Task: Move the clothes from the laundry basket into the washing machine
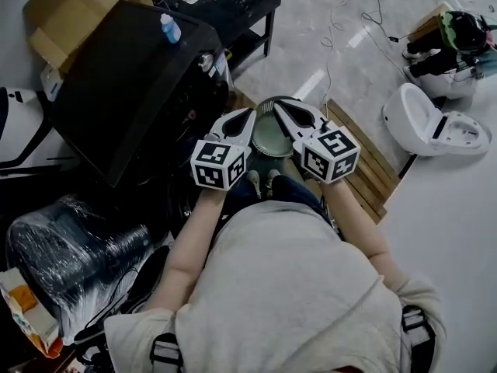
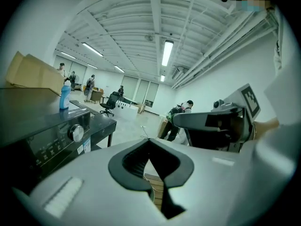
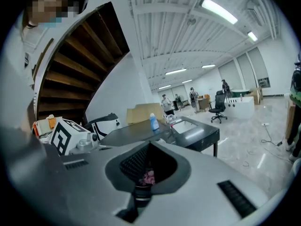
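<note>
Forearms (image 1: 194,239) nearest the camera hold the left gripper (image 1: 250,115) and right gripper (image 1: 278,106) side by side, both clenched on nothing (a pink speck (image 3: 148,177) behind the right jaws is unidentifiable). Directly below and between their tips stands the laundry basket (image 1: 272,138), equally near both. No clothes show in it, and the washing machine (image 1: 116,92) lies to the left.

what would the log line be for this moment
left gripper: shut | right gripper: shut | load: nothing hanging from either | position: both up over basket, washing machine to left
</note>
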`<state>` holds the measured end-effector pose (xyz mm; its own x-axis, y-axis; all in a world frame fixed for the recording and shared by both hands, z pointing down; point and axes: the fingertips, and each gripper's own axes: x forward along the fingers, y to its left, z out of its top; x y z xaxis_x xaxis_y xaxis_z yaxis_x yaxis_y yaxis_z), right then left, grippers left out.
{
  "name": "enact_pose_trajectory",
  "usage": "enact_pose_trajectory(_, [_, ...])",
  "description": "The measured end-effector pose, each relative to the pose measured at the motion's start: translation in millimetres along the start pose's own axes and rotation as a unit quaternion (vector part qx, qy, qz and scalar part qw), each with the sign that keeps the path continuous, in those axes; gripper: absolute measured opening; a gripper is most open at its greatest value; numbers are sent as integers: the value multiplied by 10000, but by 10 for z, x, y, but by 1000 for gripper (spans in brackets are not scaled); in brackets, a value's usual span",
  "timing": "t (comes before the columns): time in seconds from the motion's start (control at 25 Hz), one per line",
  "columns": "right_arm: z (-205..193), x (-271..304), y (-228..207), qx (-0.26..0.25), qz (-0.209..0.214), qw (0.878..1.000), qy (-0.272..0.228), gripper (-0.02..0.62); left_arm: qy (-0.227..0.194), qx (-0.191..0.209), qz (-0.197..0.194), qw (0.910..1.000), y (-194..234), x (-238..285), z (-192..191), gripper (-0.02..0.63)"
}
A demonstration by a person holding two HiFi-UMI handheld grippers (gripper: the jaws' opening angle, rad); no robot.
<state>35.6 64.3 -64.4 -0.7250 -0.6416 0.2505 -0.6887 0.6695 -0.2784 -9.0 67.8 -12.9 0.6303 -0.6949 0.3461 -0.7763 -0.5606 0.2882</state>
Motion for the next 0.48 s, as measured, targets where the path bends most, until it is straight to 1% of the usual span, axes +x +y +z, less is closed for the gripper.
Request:
enact_pose_trajectory(0.08, [37,-30,53,-46,90,9999,-107,9,8,29,-51,10000,-53,0,-2,9])
enact_pose_trajectory(0.16, [26,-33,103,-121,134,9998,-104,9,23,70,-51,10000,-71,-16,-14,9])
enact_pose_trajectory(0.36, [-45,-99,167,-211,84,9997,-39,9,-42,-176,20,9998,-108,-76,-59,9])
enact_pose_trajectory(0.48, [-68,-114,159,-226,43,9997,-26,9,-71,-152,39,9999,-135,-80,-69,9])
